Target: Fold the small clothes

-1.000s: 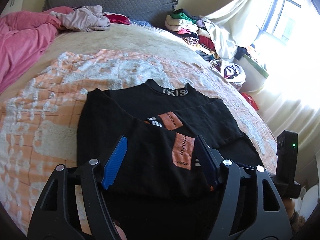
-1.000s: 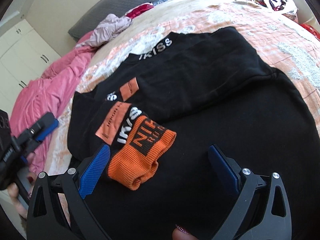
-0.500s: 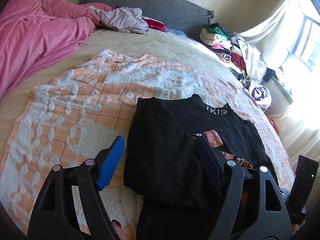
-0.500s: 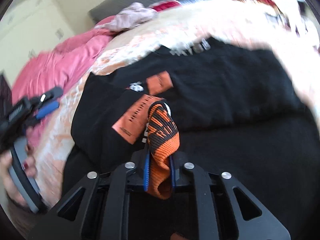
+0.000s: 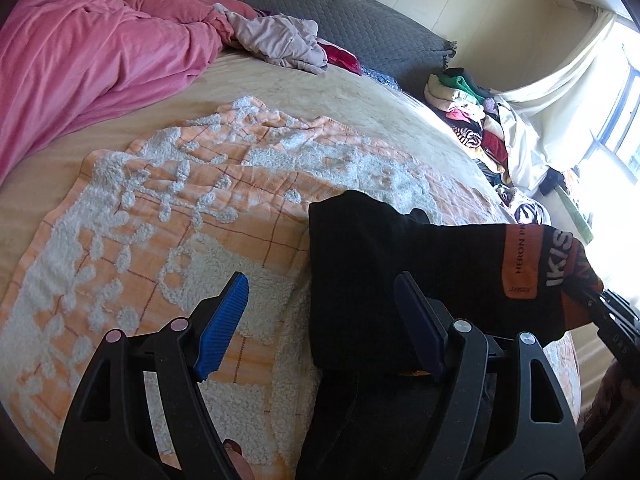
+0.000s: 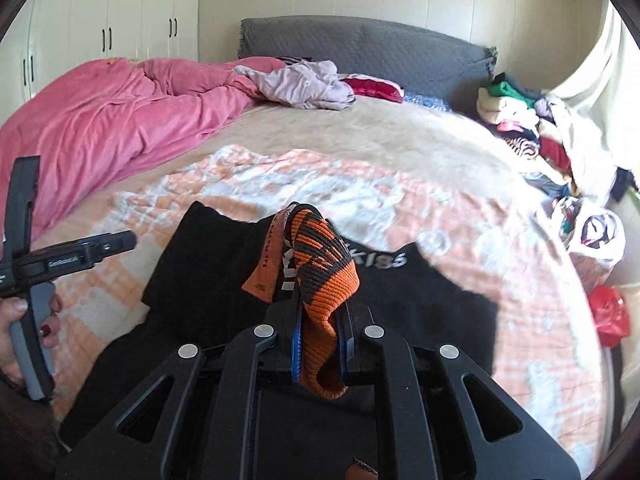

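A black sweatshirt [image 6: 424, 300] with white "IKISS" lettering lies on an orange and white blanket [image 5: 168, 216] on the bed. My right gripper [image 6: 318, 344] is shut on the sleeve's orange ribbed cuff [image 6: 324, 280] and holds it lifted above the shirt. In the left wrist view the lifted black sleeve [image 5: 400, 264] stretches to the right, with an orange patch [image 5: 520, 260]. My left gripper [image 5: 320, 320] is open and empty, over the shirt's left edge; it also shows in the right wrist view [image 6: 72, 260].
A pink duvet [image 5: 80, 60] covers the bed's left side. A pale crumpled garment [image 5: 280, 40] lies by the grey headboard [image 5: 340, 12]. A pile of clothes [image 5: 476, 120] sits at the far right. A red bag [image 6: 608, 316] lies at the right edge.
My right gripper closed on the orange cuff and lifted the sleeve up off the shirt. My left gripper swung left, still open.
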Motion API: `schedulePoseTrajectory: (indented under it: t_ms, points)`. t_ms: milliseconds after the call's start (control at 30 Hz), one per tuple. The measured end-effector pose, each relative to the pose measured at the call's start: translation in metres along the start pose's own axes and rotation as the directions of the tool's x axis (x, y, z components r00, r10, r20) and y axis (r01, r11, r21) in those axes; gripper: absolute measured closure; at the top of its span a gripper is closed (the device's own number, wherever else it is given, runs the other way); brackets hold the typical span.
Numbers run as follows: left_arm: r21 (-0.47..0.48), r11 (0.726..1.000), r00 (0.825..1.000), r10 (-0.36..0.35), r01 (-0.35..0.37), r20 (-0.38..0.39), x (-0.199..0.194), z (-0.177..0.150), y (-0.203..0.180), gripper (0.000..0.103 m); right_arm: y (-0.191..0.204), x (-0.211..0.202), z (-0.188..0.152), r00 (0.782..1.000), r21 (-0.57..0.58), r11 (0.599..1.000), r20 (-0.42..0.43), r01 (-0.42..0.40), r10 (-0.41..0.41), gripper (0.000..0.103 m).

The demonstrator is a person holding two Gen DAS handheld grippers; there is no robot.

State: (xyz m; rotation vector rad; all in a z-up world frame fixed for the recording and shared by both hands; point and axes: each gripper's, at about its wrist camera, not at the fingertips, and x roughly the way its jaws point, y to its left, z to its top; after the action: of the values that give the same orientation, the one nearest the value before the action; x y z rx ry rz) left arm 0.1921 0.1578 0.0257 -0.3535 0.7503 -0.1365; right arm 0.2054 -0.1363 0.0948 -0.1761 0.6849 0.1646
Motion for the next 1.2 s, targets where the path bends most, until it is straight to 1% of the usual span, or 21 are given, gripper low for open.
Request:
schedulePoseTrajectory:
  t_ms: [133,300,433,533,600,700,833,900,933,1000,1067,1133,1200]
  points:
    - [0.005,1.0,1.0,0.001,-0.001,-0.007,0.002,-0.001,-0.001,0.035,-0.025,0.002,-0.009,0.998,0.0,0.998,-0.018,0.062,-0.062,0.091]
    - [0.024,1.0,1.0,-0.006,0.007,-0.029,0.011,-0.005,-0.01,0.035,-0.054,0.02,-0.032,0.992,0.047,0.995,-0.085,0.093,-0.089,0.091]
    - [0.07,0.997,0.999,-0.012,0.014,-0.04,0.019,-0.008,-0.026,0.035,-0.065,0.037,-0.051,0.987,0.07,0.993,-0.135,0.099,-0.089,0.091]
    - [0.12,0.993,0.999,-0.013,0.018,-0.04,0.024,-0.009,-0.044,0.036,-0.067,0.044,-0.061,0.984,0.071,0.992,-0.155,0.101,-0.089,0.09]
    - [0.154,0.988,0.999,-0.016,0.022,-0.04,0.027,-0.008,-0.053,0.042,-0.067,0.049,-0.067,0.981,0.068,0.993,-0.172,0.099,-0.086,0.09]
    - [0.2,0.979,0.998,-0.014,0.026,-0.062,0.037,-0.006,-0.066,0.042,-0.067,0.055,-0.073,0.978,0.056,0.993,-0.189,0.103,-0.09,0.088]
    - [0.264,0.963,0.993,-0.031,0.059,-0.111,0.06,-0.01,-0.084,0.043,-0.07,0.057,-0.077,0.975,0.052,0.992,-0.197,0.117,-0.104,0.084]
    - [0.284,0.956,0.991,-0.041,0.077,-0.13,0.069,-0.019,-0.086,0.043,-0.074,0.057,-0.08,0.972,0.064,0.989,-0.204,0.134,-0.118,0.076]
    - [0.289,0.954,0.989,-0.041,0.082,-0.145,0.074,-0.024,-0.086,0.043,-0.077,0.057,-0.082,0.97,0.065,0.987,-0.207,0.146,-0.13,0.07]
    - [0.286,0.955,0.983,-0.025,0.077,-0.181,0.087,-0.031,-0.085,0.043,-0.084,0.056,-0.086,0.968,0.081,0.986,-0.216,0.148,-0.128,0.068]
    - [0.282,0.957,0.98,-0.017,0.074,-0.199,0.092,-0.036,-0.083,0.043,-0.092,0.055,-0.091,0.967,0.112,0.983,-0.225,0.143,-0.115,0.063]
    - [0.279,0.957,0.981,-0.022,0.076,-0.194,0.092,-0.037,-0.081,0.043,-0.101,0.054,-0.095,0.968,0.155,0.978,-0.229,0.141,-0.103,0.06]
    - [0.267,0.96,0.981,-0.031,0.083,-0.191,0.089,-0.036,-0.08,0.043,-0.11,0.055,-0.098,0.968,0.21,0.968,-0.235,0.135,-0.084,0.06]
